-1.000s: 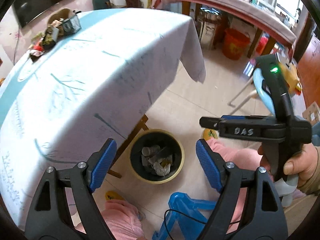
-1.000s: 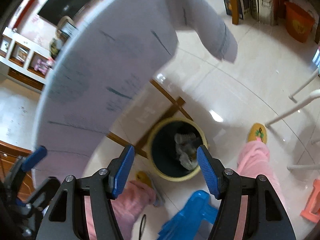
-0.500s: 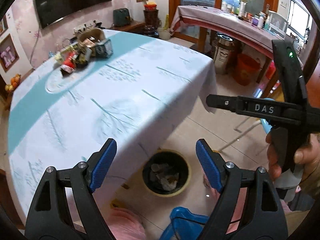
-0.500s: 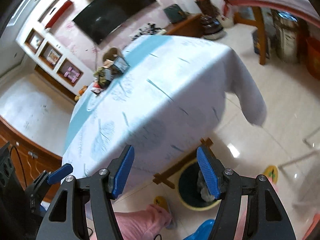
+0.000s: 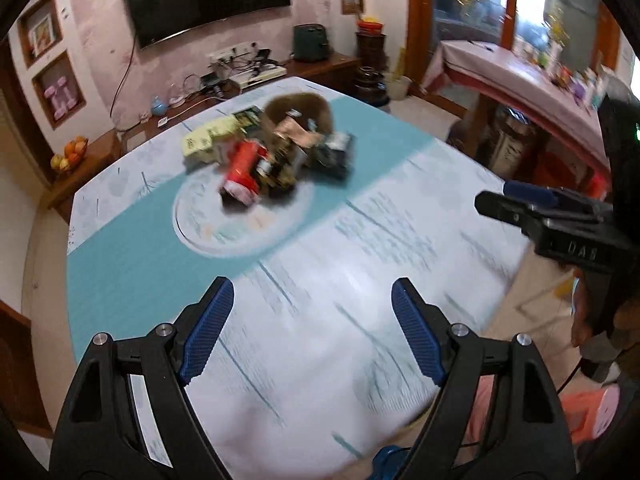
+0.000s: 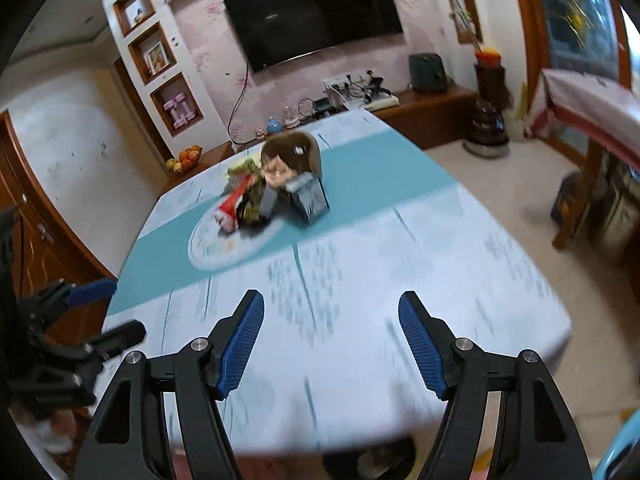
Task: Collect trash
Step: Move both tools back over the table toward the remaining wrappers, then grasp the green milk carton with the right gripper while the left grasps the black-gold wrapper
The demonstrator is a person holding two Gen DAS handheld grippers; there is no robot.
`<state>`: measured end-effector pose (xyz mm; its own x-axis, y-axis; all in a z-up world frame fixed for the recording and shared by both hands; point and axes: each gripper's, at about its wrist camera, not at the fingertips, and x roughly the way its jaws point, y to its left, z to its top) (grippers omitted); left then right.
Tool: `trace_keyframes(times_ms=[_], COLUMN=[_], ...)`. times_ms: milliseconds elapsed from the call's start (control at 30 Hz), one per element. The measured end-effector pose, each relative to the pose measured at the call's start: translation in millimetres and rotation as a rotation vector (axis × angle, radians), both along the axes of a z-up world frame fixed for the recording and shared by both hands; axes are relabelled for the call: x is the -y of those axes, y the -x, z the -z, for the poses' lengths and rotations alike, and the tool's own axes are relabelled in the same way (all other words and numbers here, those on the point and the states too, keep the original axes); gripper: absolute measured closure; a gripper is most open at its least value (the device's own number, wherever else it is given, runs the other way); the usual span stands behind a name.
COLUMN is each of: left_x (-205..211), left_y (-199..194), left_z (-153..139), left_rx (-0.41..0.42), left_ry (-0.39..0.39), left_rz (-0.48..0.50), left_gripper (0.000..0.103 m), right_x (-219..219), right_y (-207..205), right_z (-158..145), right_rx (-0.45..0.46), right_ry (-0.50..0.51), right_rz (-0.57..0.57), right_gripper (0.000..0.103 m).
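A pile of trash lies in the middle of the table: a red can, a yellow packet, a dark box and a brown paper bag. The pile also shows in the right wrist view. My left gripper is open and empty above the near part of the table. My right gripper is open and empty over the near table edge. The trash bin is just visible below that edge.
The table has a white and teal cloth. A TV hangs on the far wall above a low cabinet. A side table with bottles stands at the right. A fruit bowl sits at the far left.
Both grippers have swung up from the bin on the floor and now face the table top and the trash pile. Both stay open and empty.
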<state>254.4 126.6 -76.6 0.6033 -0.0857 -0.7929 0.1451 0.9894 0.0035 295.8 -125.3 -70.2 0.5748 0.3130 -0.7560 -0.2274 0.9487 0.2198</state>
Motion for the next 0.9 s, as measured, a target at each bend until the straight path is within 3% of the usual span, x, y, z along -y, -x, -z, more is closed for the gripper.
trace_keyframes(times_ms=[167, 400, 533, 733, 833, 900], left_x=[-25, -27, -24, -26, -26, -25], left_y=[-69, -140, -158, -180, -189, -196], left_z=[-1, 38, 57, 68, 70, 74], left_rx=[-0.034, -0.139, -0.163, -0.162, -0.152, -0.153], left_ry=[0.059, 0.098, 0.078, 0.049, 0.033, 0.023], left_rz=[-0.058, -0.060, -0.044, -0.039, -0.043, -0.046], left_gripper=[0.024, 0.024, 0.024, 0.024, 0.024, 0.024], right_x=[-33, -71, -87, -103, -111, -115], right_y=[-77, -157, -180, -197, -207, -210], right_z=[0, 31, 60, 97, 110, 116], right_rx=[0.015, 0.012, 0.004, 0.002, 0.021, 0.012], right_ry=[0.061, 0.148, 0.195, 0.183, 0.180, 0.178], right_rz=[-0.047, -0.115, -0.160, -0.202, -0.220, -0.234], right_gripper=[0.024, 0.024, 0.024, 0.025, 0.043, 0.067])
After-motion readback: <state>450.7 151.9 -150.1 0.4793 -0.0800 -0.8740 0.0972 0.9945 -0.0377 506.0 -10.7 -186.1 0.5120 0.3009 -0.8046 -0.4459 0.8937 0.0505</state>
